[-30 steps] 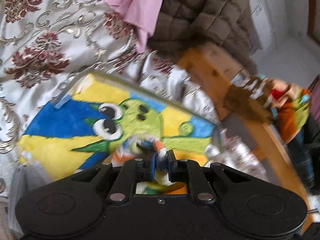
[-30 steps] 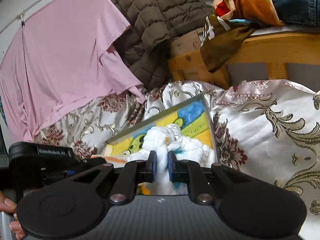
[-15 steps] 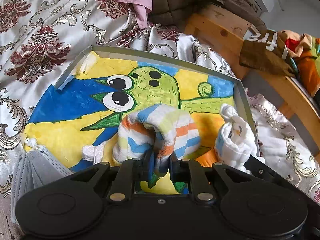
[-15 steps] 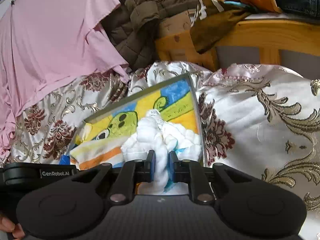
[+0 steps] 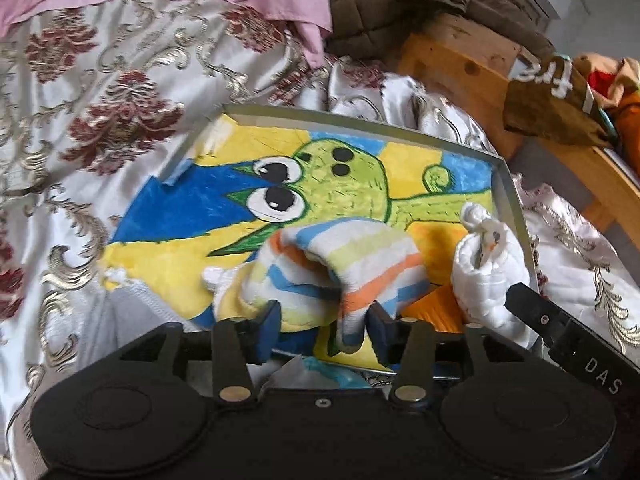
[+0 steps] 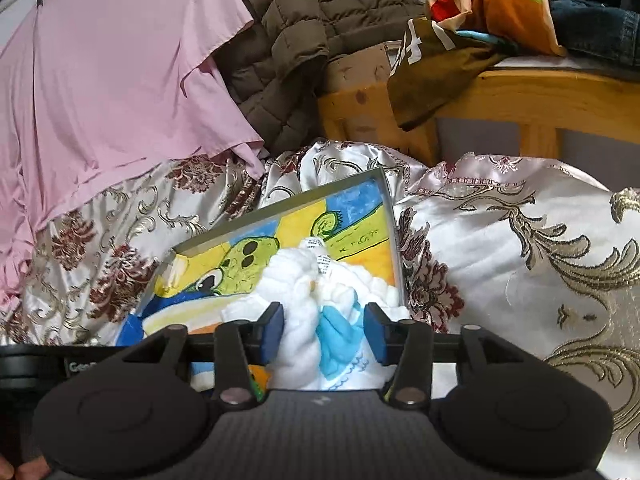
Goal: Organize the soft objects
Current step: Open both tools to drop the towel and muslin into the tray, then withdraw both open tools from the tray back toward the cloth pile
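Item 1, floral satin bedspread [image 5: 100, 92]: spreads out ahead of both your grippers and carries everything below.

Item 2, painted tray [image 5: 511, 196] with the green cartoon figure: lies just ahead of your fingers on both sides, rim showing at right and far edge.

Item 3, striped towel [image 5: 340, 256]: half a second ago your left gripper [image 5: 324, 326] pinched it; now the jaws stand wide apart and the cloth rests on the tray, one hanging fold draped between the fingers, nearer the right pad. Whether it touches that pad, you cannot tell. Judged: this piece is delivered.

Item 4, white quilted bundle [image 6: 316, 312] with a blue patch: your right gripper [image 6: 324, 334] clamped it half a second ago; now its jaws are spread as well, the bundle sitting loose between the fingers at the tray's right rim, just beside the towel. Judged: also released.

Item 5, grey cloth [image 5: 120, 312]: left of your left fingers, off the tray, likely a next candidate.
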Motion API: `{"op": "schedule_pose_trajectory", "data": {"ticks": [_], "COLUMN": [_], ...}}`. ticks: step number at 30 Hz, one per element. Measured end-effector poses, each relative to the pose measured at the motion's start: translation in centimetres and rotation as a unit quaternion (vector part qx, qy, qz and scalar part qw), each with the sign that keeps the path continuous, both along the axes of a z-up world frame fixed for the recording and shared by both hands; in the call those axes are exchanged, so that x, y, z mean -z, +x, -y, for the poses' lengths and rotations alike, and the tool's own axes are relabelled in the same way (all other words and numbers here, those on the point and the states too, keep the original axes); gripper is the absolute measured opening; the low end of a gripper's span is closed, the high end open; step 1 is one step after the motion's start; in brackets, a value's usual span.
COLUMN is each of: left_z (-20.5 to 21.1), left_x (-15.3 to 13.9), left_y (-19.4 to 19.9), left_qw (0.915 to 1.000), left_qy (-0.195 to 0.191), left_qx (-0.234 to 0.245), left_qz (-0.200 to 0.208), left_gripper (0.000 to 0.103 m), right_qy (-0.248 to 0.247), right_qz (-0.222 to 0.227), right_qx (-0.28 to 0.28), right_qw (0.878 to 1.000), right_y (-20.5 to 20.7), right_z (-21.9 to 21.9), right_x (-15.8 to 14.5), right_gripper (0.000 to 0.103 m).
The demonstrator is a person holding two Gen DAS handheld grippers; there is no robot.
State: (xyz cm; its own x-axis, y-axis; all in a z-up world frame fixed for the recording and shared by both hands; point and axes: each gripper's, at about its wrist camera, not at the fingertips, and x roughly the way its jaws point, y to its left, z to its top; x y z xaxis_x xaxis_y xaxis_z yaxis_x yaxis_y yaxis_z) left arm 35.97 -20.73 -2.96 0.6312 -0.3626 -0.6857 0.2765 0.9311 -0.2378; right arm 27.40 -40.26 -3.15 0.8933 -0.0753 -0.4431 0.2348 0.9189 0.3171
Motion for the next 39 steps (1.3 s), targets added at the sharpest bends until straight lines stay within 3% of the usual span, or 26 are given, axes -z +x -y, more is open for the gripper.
{"op": "schedule_pose_trajectory", "data": {"ticks": [2, 10, 24, 27, 39], "left_z": [-0.2, -0.1, -3.0, -3.9, -8.1], "left_x": [-0.3, -2.1, -6.3, -7.0, -8.7], "left_y": [-0.6, -2.9, -9.1, -10.6, -17.5], "left_qw": [0.9999, 0.9984, 0.9911, 0.9892, 0.9815], "left_qy": [0.001, 0.020, 0.004, 0.000, -0.013], "left_qx": [-0.009, -0.035, -0.077, -0.083, -0.101], "left_qz": [0.006, 0.038, 0.108, 0.120, 0.162], "left_gripper": [0.059, 0.070, 0.085, 0.094, 0.100], "right_qy": [0.008, 0.034, 0.001, -0.007, -0.038], "right_qz": [0.002, 0.015, 0.063, 0.073, 0.116], "right_qx": [-0.001, 0.005, -0.011, -0.020, -0.040], "right_qw": [1.000, 0.999, 0.998, 0.997, 0.992], "right_y": [-0.1, -1.0, -5.6, -7.0, -13.4], "right_z": [0.2, 1.3, 0.1, -0.5, -3.8], "right_x": [0.0, -0.4, -3.4, -4.2, -6.9], "right_gripper": [0.055, 0.068, 0.092, 0.098, 0.103]}}
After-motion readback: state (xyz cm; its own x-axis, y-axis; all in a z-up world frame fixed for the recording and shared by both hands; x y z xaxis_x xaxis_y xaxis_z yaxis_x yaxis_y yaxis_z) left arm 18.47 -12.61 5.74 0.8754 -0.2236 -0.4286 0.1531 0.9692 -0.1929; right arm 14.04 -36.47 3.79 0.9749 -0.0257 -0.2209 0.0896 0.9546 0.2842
